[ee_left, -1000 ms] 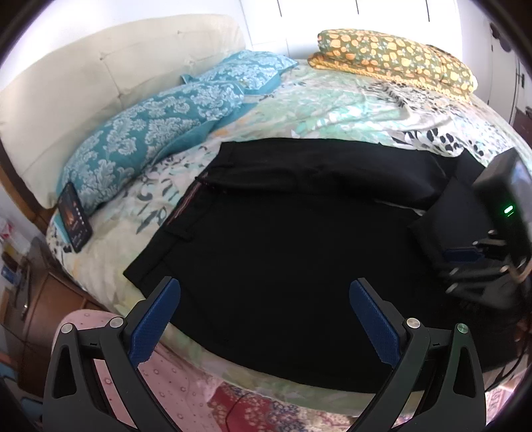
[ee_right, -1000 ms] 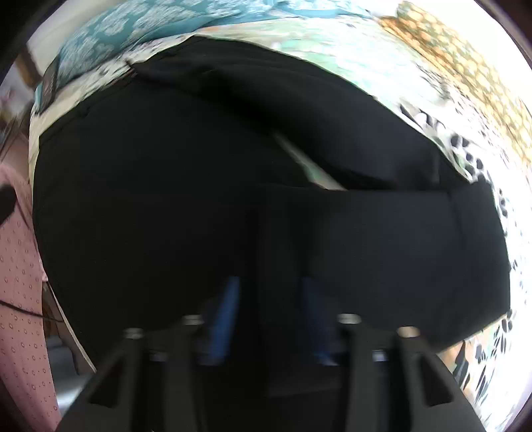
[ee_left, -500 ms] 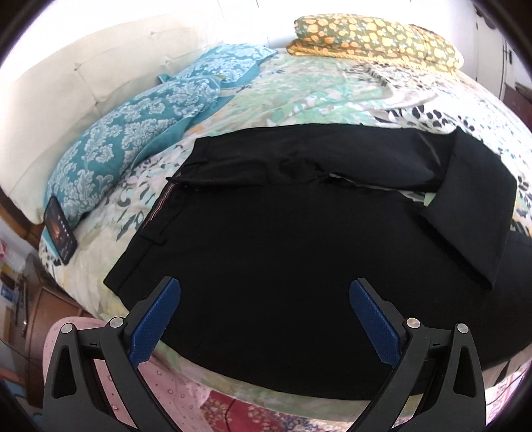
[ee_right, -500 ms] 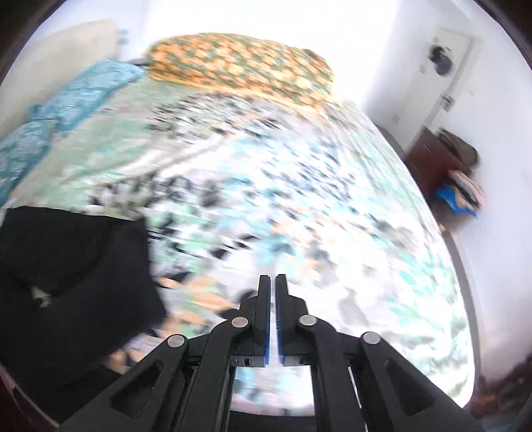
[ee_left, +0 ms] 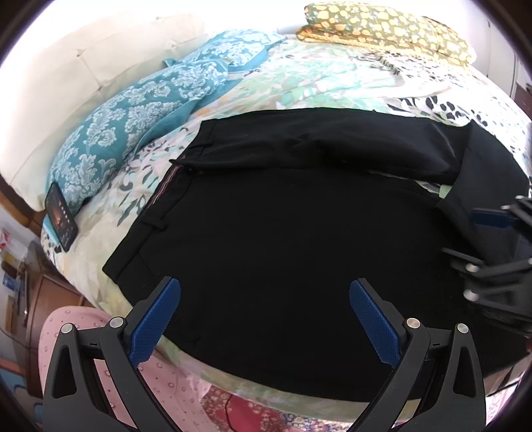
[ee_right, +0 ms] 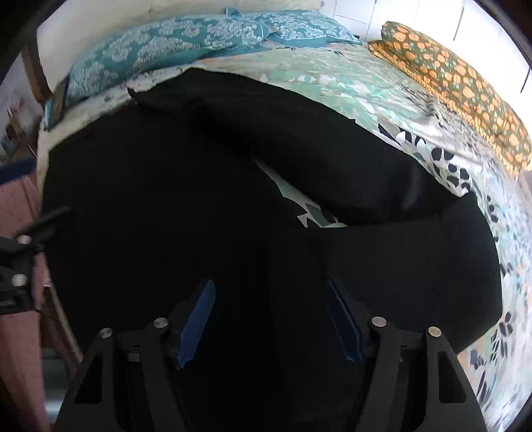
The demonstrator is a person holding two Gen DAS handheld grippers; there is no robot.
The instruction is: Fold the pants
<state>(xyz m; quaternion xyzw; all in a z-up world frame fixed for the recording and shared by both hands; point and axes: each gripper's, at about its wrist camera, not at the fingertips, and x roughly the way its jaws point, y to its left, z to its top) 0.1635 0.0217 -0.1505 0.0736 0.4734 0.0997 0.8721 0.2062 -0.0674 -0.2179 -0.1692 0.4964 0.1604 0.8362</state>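
Observation:
Black pants [ee_left: 282, 239] lie spread on the bed, waistband at the left, the far leg stretched to the right and the leg end folded back at the right. My left gripper [ee_left: 264, 315] is open and empty above the near edge of the pants. My right gripper [ee_right: 271, 319] is open low over the pants [ee_right: 166, 216], next to the folded-back leg end [ee_right: 399, 266]. It also shows at the right edge of the left wrist view [ee_left: 492, 239], over the folded end.
Two teal patterned pillows [ee_left: 139, 126] lie at the headboard [ee_left: 66, 83], with a phone [ee_left: 61, 217] leaning at the bed's left edge. A folded orange-patterned blanket [ee_left: 392, 30] lies at the far side. The floral bedsheet [ee_left: 332, 79] surrounds the pants.
My right gripper was shut on the pant leg, then swung away shut and empty; now it is back over the pants and open. The left gripper stayed open and shifted slightly.

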